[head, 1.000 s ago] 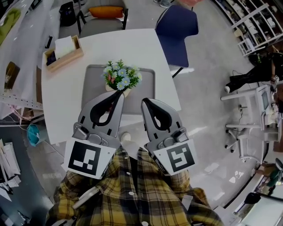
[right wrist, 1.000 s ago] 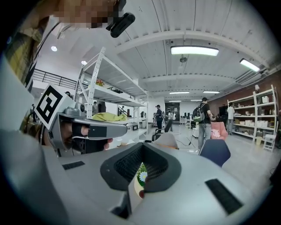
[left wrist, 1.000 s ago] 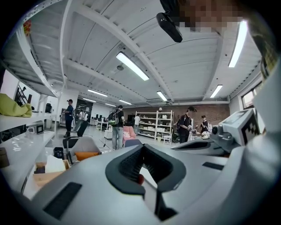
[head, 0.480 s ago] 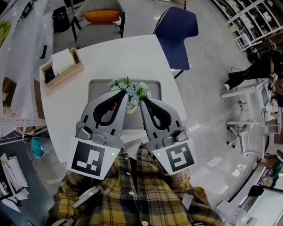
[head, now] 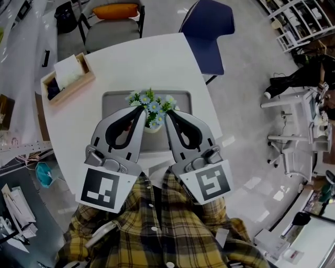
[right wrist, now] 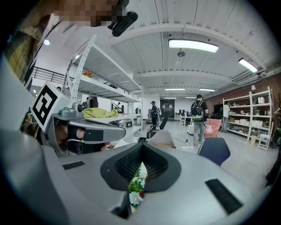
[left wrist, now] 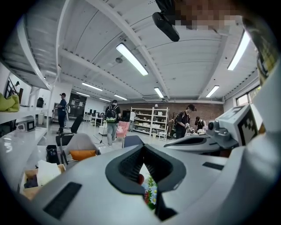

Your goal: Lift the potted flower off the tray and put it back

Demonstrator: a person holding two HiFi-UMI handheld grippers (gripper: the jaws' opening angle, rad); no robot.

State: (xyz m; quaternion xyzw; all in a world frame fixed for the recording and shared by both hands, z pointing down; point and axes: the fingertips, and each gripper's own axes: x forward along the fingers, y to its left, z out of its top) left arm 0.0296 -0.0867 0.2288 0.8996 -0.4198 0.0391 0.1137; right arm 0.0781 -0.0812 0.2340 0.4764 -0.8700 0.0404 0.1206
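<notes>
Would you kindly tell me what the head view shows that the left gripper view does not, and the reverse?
Only the head view shows the gray tray under the potted flower and the left gripper's marker cube. Only the left gripper view shows the ceiling lights, the storage shelves and a person with a backpack. Both show the flower, the left gripper with its jaws together, the right gripper, the chair with the orange cushion and the blue chair.

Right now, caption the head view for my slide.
Left gripper and right gripper, jaws shut, flank the potted flower on its grey tray on a white table.
</notes>
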